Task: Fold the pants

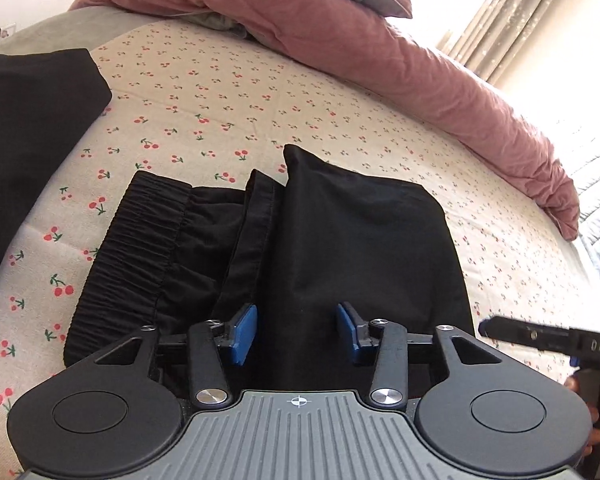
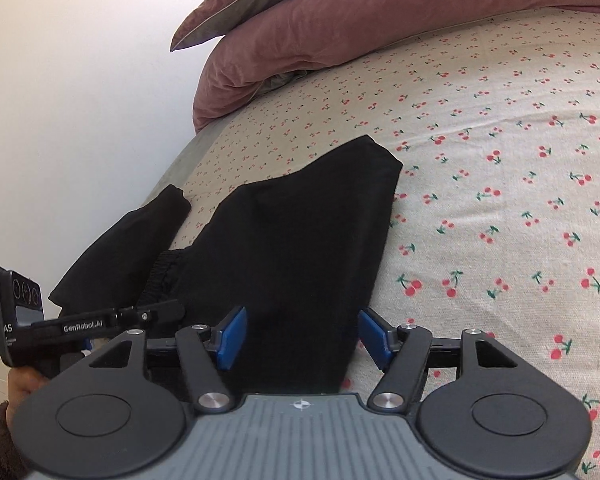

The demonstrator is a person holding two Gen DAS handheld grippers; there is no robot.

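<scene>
left gripper (image 1: pixel 296 330) first: blue pads spread apart, black cloth lying under the gap but neither pad pressing on it, so it grips nothing. right gripper (image 2: pixel 303 336), same story, jaws spread a shade wider, the edge of the dark fabric running beneath them and the pads clear of it. moving outward, there are the pants (image 1: pixel 332 248), black, folded over on the cherry-print bedsheet (image 1: pixel 204 92); from the left wrist view the gathered elastic waistband (image 1: pixel 140 248) shows on the left, a hem edge runs up the middle, and a smooth folded panel lies over the right side. the right wrist view shows that same bundle as a compact block ending in a peaked corner toward the far side. a second black cloth (image 1: pixel 32 152) lies off to the left, apart from the bundle; i can't tell what it is. further back, a dusty pink duvet (image 1: pixel 380 52) is heaped along the head of the bed, with a curtain (image 1: pixel 496 28) in the far corner. my read: the legs look doubled up toward the waist and both claws are off the cloth, so the folding is well along, perhaps one more fold or a bit of squaring up left.
</scene>
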